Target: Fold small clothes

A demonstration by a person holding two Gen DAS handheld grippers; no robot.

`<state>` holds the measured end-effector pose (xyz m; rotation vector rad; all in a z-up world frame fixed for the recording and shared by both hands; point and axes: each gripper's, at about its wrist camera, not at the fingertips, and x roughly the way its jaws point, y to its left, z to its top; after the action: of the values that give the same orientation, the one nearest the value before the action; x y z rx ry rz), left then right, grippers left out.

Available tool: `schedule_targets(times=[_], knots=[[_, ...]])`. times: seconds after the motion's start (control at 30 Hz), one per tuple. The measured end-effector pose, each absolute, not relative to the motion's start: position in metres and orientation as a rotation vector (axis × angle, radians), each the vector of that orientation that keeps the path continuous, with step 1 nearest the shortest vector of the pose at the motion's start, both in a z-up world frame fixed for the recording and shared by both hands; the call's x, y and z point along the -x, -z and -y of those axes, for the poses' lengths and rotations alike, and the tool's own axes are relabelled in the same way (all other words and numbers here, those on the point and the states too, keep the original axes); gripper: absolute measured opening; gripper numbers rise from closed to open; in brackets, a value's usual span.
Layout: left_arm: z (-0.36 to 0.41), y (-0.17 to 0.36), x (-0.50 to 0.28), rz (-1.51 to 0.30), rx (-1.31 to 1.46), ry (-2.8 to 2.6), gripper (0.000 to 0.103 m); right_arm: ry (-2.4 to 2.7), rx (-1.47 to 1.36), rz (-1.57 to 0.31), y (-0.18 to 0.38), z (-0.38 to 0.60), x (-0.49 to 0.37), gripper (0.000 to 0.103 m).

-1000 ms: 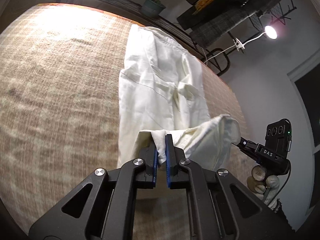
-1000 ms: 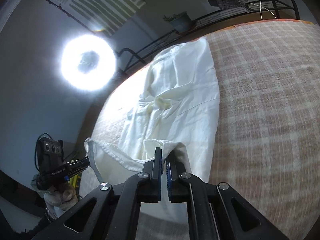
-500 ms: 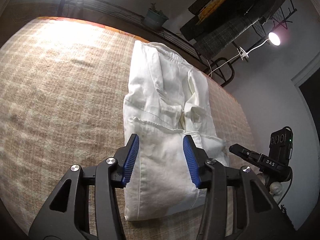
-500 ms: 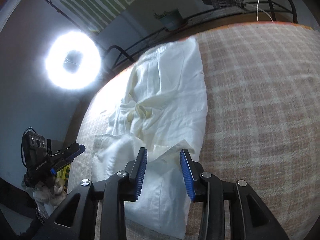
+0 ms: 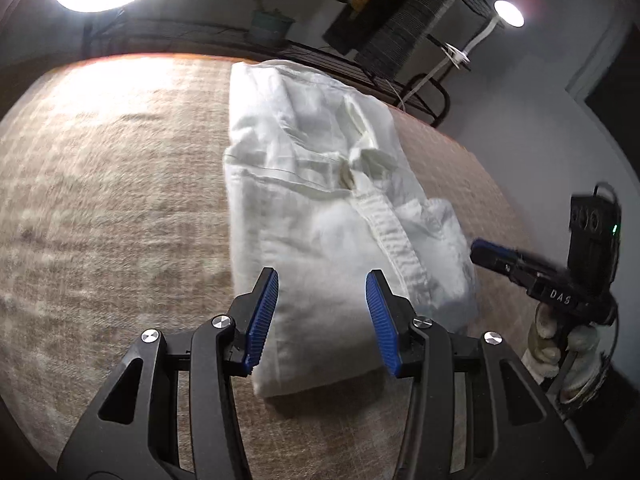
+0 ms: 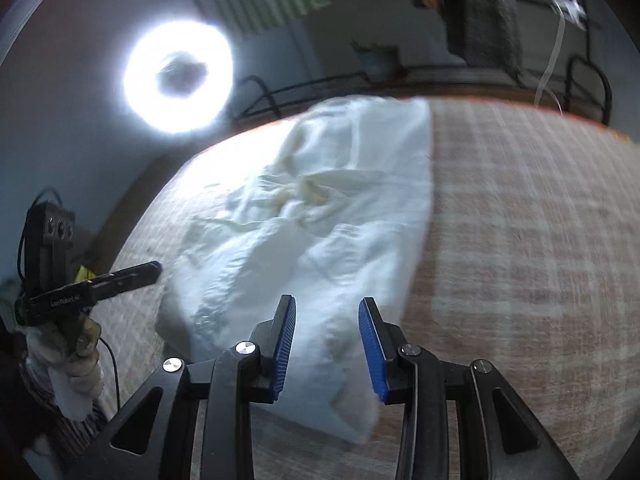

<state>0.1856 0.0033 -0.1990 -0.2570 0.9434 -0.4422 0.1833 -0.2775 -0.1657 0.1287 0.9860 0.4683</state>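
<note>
A white garment (image 5: pixel 320 208) lies folded over on the beige plaid cover (image 5: pixel 100 200), its waistband running down the top layer. My left gripper (image 5: pixel 321 276) hovers open just above the garment's near edge, with nothing between its blue pads. In the right wrist view the same garment (image 6: pixel 320 240) lies rumpled, and my right gripper (image 6: pixel 328 300) stands open over its near corner, holding nothing. Each gripper also shows in the other's view: the right gripper (image 5: pixel 516 268) held in a gloved hand at the right, the left gripper (image 6: pixel 120 280) at the left.
The plaid cover (image 6: pixel 520 240) stretches wide on both sides of the garment. A ring light (image 6: pixel 178 80) glares beyond the far edge. A black metal rail (image 5: pixel 320 56), a plant pot (image 5: pixel 272 26) and a clip lamp (image 5: pixel 508 12) stand behind.
Both grippers were shut on the garment's lifted edge a second ago. They have let go and opened; the cloth now lies folded on itself, and both grippers have drawn back a little.
</note>
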Motion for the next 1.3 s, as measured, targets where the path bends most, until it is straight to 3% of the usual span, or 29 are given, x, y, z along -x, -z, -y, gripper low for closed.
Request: schedule_targets(times=[0.17, 0.33, 0.47, 0.63, 1.0, 1.17, 1.3], knots=[[0.036, 0.192, -0.168, -0.859, 0.066, 0.489, 0.046, -0.576, -0.052, -0.925, 0.162, 0.244, -0.167, 0.035], [0.064, 0.221, -0.186, -0.869, -0.096, 0.429, 0.046, -0.495, 0.113, -0.977, 0.188, 0.216, -0.171, 0.032], [0.057, 0.237, -0.203, -0.93, -0.047, 0.42, 0.046, -0.409, 0.046, -1.029, 0.203, 0.236, -0.182, 0.023], [0.045, 0.226, -0.209, -0.953, -0.027, 0.435, 0.046, -0.483, -0.033, -1.072, 0.197, 0.253, -0.192, 0.024], [0.005, 0.186, -0.286, -0.879, 0.01, 0.351, 0.046, -0.505, -0.073, -0.982, 0.155, 0.28, -0.256, 0.025], [-0.007, 0.198, -0.347, -0.915, 0.04, 0.305, 0.046, -0.462, -0.102, -0.981, 0.16, 0.294, -0.308, 0.042], [-0.015, 0.211, -0.39, -0.945, 0.096, 0.294, 0.046, -0.421, -0.158, -0.992, 0.171, 0.307, -0.352, 0.043]])
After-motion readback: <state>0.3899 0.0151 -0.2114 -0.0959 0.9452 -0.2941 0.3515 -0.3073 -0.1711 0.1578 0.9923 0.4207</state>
